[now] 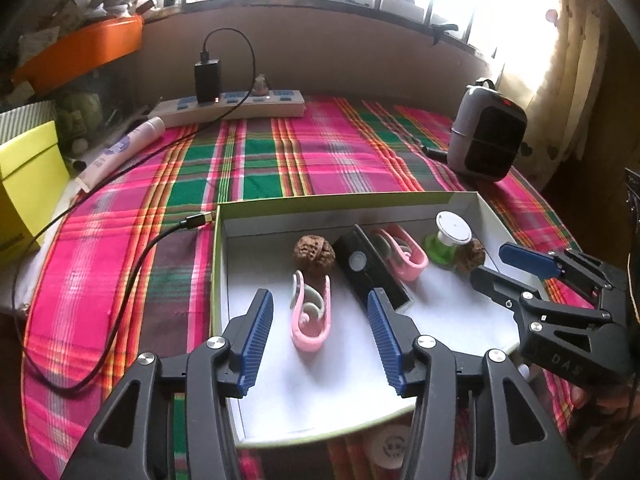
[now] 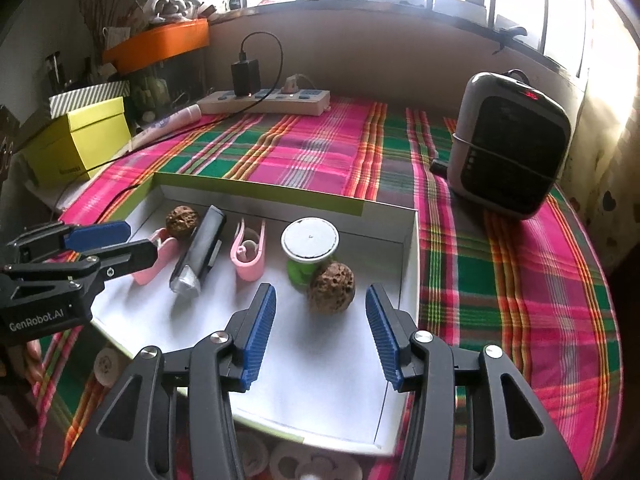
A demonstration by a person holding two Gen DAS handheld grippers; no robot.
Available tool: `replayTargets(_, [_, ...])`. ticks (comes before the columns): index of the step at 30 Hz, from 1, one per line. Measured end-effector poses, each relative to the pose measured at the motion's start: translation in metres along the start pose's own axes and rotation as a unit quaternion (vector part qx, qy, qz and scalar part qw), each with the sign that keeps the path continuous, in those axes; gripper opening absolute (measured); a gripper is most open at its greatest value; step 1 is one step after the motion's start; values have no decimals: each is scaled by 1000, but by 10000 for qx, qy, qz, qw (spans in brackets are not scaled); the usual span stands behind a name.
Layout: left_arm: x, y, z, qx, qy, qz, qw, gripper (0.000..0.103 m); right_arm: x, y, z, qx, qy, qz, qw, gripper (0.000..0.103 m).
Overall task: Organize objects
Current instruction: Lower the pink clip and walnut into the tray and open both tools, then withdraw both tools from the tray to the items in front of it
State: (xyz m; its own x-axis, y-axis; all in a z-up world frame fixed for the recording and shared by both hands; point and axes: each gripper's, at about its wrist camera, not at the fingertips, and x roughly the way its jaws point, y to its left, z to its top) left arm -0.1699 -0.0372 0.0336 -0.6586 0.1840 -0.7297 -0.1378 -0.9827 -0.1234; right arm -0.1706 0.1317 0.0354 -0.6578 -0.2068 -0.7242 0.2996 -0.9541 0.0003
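Both sets of blue ribbed fingers stand open and empty over the shallow white cardboard box (image 1: 224,264) on the plaid-covered counter: left gripper (image 1: 320,334) above a pink clip (image 1: 310,312), right gripper (image 2: 320,330) nearest a brown wrinkled walnut (image 2: 331,287); lift clear without nudging them.

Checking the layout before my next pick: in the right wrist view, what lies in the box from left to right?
Pink clip → black flashlight → second pink clip → green spool → walnut, touching the spool. A second walnut sits farther back, near the flashlight.
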Motion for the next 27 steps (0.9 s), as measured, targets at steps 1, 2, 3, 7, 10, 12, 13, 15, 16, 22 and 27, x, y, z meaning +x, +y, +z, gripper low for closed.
replayTargets(1, [-2,-1,-2,-1,-7,7,10000,49,-3,0,-1,26,-11,3,10000,48])
replayTargets(2, [-4,-1,-2,-6,-13,-5,10000,49,-4,0,-2,45,-14,13,10000,48])
replayTargets(3, [-6,-1,-3,-18,-26,1,10000,49,-7,1,-4,66,-26,28,10000,48])
replayTargets(7, [-16,-2,-8,-66,-137,39,9999,49,-16,1,-8,131,-96,41,9999,48])
replayTargets(10, [-24,-3,-11,-104,-197,22,9997,49,-24,1,-11,182,-148,61,9997,48])
replayTargets(12, [-30,-4,-13,-106,-240,31,9997,49,-27,1,-14,213,-167,59,9996,48])
replayTargets(13, [-32,-4,-15,-120,-259,30,9996,49,-30,2,-15,239,-180,74,9995,48])
replayTargets(15, [-37,-5,-17,-128,-296,49,9995,49,-36,2,-18,270,-211,90,9994,48])
replayTargets(16, [-39,-6,-19,-140,-311,58,9994,49,-38,3,-20,281,-229,98,9993,48])
replayTargets(22, [-50,-11,-30,-47,-400,196,9990,49,-52,5,-28,337,-312,95,9989,48])
replayTargets(27, [-57,-15,-40,-17,-438,262,9987,49,-62,7,-36,320,-359,88,9988,48])
